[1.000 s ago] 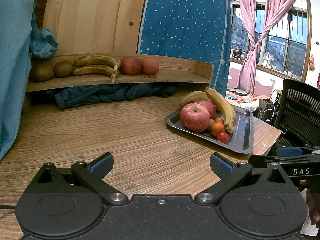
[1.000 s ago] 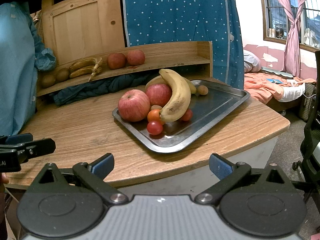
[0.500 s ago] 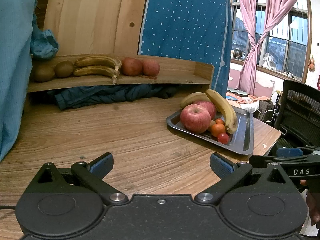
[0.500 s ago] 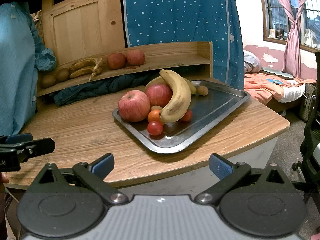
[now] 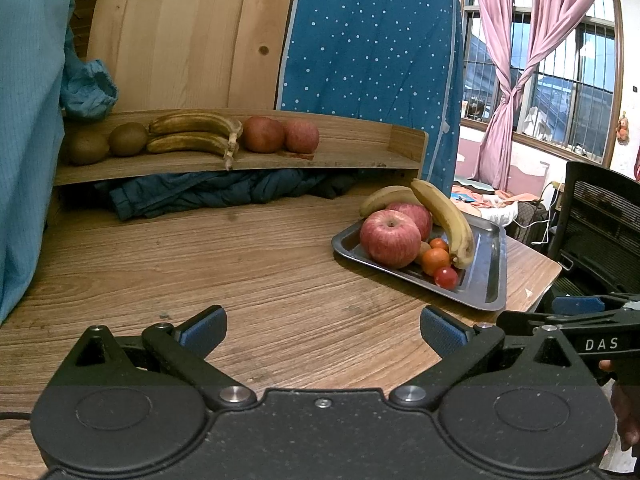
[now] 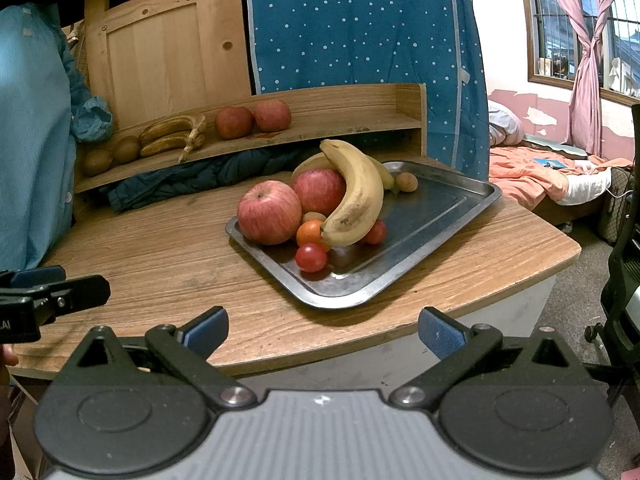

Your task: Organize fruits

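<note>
We have the wooden table (image 6: 168, 264) in front of us, with the raised shelf (image 5: 352, 152) along its far side at twelve o'clock. On that shelf the fruit lies sorted in a row: two kiwis (image 5: 106, 144) at the left end, two brown bananas (image 5: 192, 134) next, then two red apples (image 5: 280, 134) touching each other; the shelf's right stretch is bare. At about two o'clock from our left gripper (image 5: 322, 330), and dead ahead of our right gripper (image 6: 322, 328), sits the metal tray (image 6: 432, 216) with a mixed heap: two apples (image 6: 269, 212), two yellow bananas (image 6: 358, 196) leaning over them, an orange (image 6: 310, 234), small red tomatoes (image 6: 311, 258) and a small brown fruit (image 6: 406, 182) toward the back.

Both grippers are released, jaws spread wide and holding nothing, hovering low at the table's near edge.

Whether the heap is waiting to join its kinds on the shelf, or is what was meant to remain, we cannot settle from here. If we do lift from the tray, we judge the top banana should go first, since it rests on the apples and pins the small fruit. We would close across its thick middle, gently, as ripe skin bruises. The tomatoes could roll on the slick metal.
</note>
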A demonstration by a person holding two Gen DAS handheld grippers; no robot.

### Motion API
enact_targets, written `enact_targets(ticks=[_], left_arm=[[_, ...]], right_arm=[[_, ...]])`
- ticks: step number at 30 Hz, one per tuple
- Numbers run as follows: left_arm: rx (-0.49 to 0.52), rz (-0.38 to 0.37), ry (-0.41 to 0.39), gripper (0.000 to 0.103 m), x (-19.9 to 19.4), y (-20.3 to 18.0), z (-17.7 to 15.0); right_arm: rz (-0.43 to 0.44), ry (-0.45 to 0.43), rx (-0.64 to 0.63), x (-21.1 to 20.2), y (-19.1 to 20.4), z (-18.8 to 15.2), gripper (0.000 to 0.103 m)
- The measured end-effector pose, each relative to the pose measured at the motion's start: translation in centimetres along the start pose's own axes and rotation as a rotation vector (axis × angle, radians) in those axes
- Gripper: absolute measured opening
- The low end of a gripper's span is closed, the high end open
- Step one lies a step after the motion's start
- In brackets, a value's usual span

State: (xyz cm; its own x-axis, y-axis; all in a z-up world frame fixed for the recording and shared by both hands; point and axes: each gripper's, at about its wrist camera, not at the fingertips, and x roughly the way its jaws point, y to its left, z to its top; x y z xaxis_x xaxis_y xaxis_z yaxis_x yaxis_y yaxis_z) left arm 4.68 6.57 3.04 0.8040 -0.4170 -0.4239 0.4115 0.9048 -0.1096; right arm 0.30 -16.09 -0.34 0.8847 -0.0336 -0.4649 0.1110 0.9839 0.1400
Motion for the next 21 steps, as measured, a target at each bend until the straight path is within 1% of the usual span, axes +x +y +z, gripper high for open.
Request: enact_targets(ticks=[11, 21], left_arm=[[-0.004, 0.000, -0.003, 0.102, -0.08, 0.08, 0.19], [-0.019, 0.017, 0.009, 0.102, 0.49, 0.06, 0.43]], right_arm=[[0.001, 0.001, 0.001, 0.03, -0.09, 0.17, 0.103], [0.007, 0.003, 0.006, 0.13, -0.21, 0.18, 0.103]])
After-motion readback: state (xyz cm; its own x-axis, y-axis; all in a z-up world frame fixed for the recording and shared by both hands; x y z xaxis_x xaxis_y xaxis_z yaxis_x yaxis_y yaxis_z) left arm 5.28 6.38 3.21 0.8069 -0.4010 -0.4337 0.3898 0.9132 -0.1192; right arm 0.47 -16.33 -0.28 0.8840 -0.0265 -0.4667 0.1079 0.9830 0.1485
